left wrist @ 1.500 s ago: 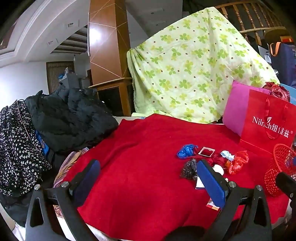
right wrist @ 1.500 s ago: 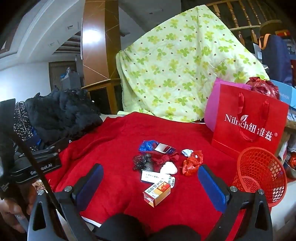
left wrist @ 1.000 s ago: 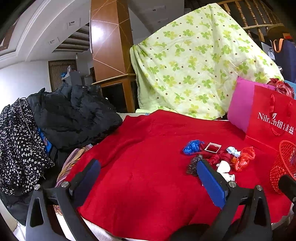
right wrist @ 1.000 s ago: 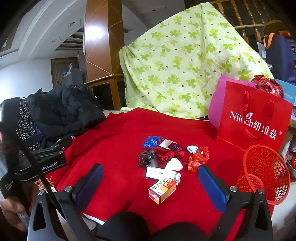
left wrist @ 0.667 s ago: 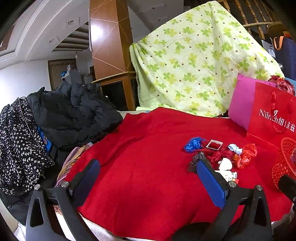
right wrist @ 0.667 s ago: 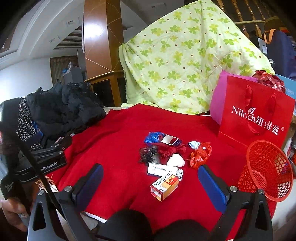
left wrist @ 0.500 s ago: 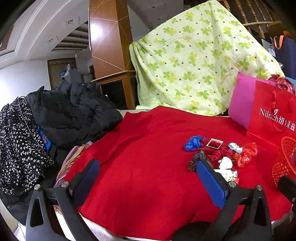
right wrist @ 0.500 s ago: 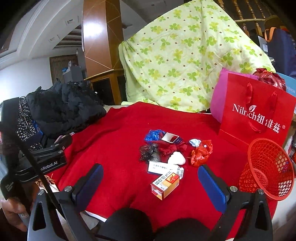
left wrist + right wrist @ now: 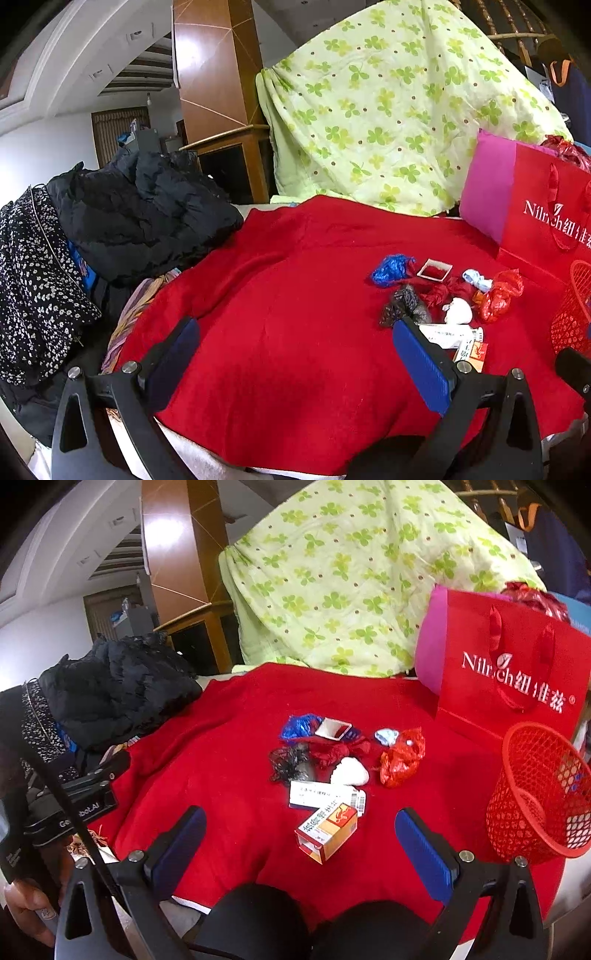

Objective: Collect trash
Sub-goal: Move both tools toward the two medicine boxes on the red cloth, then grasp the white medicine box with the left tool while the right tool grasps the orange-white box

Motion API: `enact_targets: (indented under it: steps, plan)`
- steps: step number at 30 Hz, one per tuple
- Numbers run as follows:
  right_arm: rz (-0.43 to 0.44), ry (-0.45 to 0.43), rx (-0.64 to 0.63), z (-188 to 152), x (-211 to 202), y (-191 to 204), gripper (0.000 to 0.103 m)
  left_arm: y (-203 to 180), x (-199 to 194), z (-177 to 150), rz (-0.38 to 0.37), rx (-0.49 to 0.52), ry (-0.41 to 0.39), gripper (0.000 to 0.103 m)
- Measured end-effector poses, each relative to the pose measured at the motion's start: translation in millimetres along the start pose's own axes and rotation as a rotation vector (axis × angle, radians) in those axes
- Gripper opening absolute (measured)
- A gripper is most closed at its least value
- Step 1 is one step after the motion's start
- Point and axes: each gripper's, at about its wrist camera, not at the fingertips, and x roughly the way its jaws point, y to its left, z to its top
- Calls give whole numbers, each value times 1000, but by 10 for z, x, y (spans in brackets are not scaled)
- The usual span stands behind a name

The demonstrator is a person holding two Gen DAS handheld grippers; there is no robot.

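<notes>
Jaws wide and empty on both the left gripper [image 9: 295, 354] and right gripper [image 9: 301, 840], the collecting looks barely begun: the trash pile [image 9: 332, 760] lies on the red cloth [image 9: 229, 768] left of the red basket [image 9: 539, 794], which holds only some scraps.

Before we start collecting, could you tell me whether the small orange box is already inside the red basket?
No, the small orange box lies on the red cloth, left of the red basket.

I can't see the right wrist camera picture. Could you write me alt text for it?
A small pile of trash lies on a red cloth: an orange and white box nearest, then a white paper slip and crumpled wrappers. A red mesh basket stands at right, by a red gift bag. The open right gripper, holding nothing, frames the box.
</notes>
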Motion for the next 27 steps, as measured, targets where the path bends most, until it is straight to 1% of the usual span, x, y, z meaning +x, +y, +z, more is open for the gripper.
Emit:
enact_targets:
  steps: [5, 7, 11, 15, 18, 20, 21, 22, 23, 24, 26, 27]
  plan:
    - [13, 98, 80, -115, 367, -187, 103, -1, 274, -121, -23, 1, 83, 103]
    - [35, 158, 133, -171, 590, -291, 103, 5, 476, -201, -39, 0, 140, 103]
    - [85, 259, 246, -237, 1041, -481, 103, 5, 820, -349, -56, 2, 213, 103]
    - [135, 348, 362, -254, 1528, -549, 102, 16, 1055, -425, -75, 15, 248, 103]
    - [105, 398, 408, -253, 1841, -550, 99, 22, 1188, -432, -73, 48, 251, 103]
    - [61, 445, 422, -294, 2063, -560, 95, 16, 1233, -433, -86, 68, 247, 103]
    - [51, 467, 433, -332, 2148, -577, 89, -5, 1269, -432, -100, 95, 243, 103]
    - [44, 489, 448, -377, 2228, -595, 78, -24, 1291, -433, -111, 115, 240, 103]
    - [42, 501, 456, -415, 2269, -605, 71, -35, 1319, -425, -115, 145, 240, 103]
    - [48, 495, 463, -444, 2279, -620, 70, -57, 1350, -421, -121, 173, 241, 103]
    - [63, 479, 465, -457, 2229, -642, 67, -148, 1433, -415, -165, 208, 247, 103]
    - [67, 471, 458, -456, 2180, -664, 66, -217, 1493, -396, -211, 220, 254, 103]
